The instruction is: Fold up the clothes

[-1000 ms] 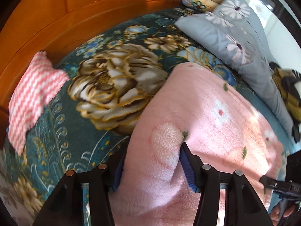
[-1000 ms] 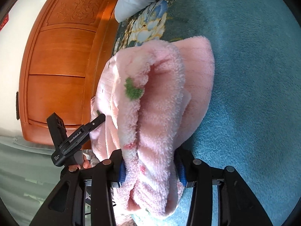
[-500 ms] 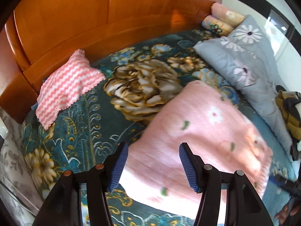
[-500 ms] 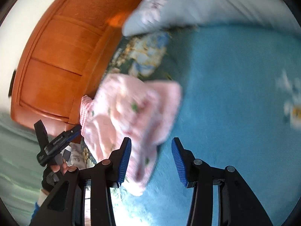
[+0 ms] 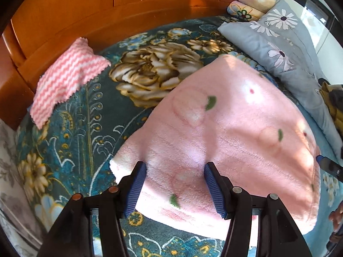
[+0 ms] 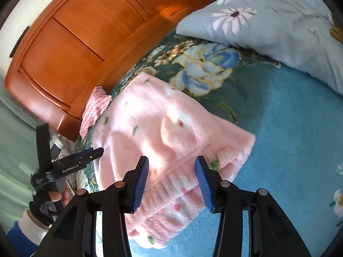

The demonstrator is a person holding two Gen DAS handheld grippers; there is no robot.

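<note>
The pink fleece garment [image 5: 225, 132] is now laid flat in a folded slab across the middle and lower right of the left wrist view, on the floral bedspread [image 5: 70, 141] – a second earlier it was pinched and bunched up between the right gripper's blue pads, and the left gripper's pads were pressed into its nap. Both holds have since been given up. The left gripper [image 5: 175, 186] is seen at the bottom centre of its frame with its jaws standing about half apart over the near edge of the garment; nothing is clamped, the fabric only lies beneath and between the pads. The right gripper [image 6: 171, 180] is likewise held part-open at the bottom centre of its own view, with nothing in its grasp, and the garment [image 6: 171, 128] is seen under it, spread from the centre toward the lower middle, partly on the teal blanket [image 6: 300, 150].

A fold can be judged as just completed and set down – the piece has been released rather than dropped in a heap. A pink zigzag cloth [image 5: 66, 79] lies folded at the upper left beside the wooden headboard [image 5: 128, 10], well apart from the garment. A further fold or a move to the pile is probably what remains
</note>
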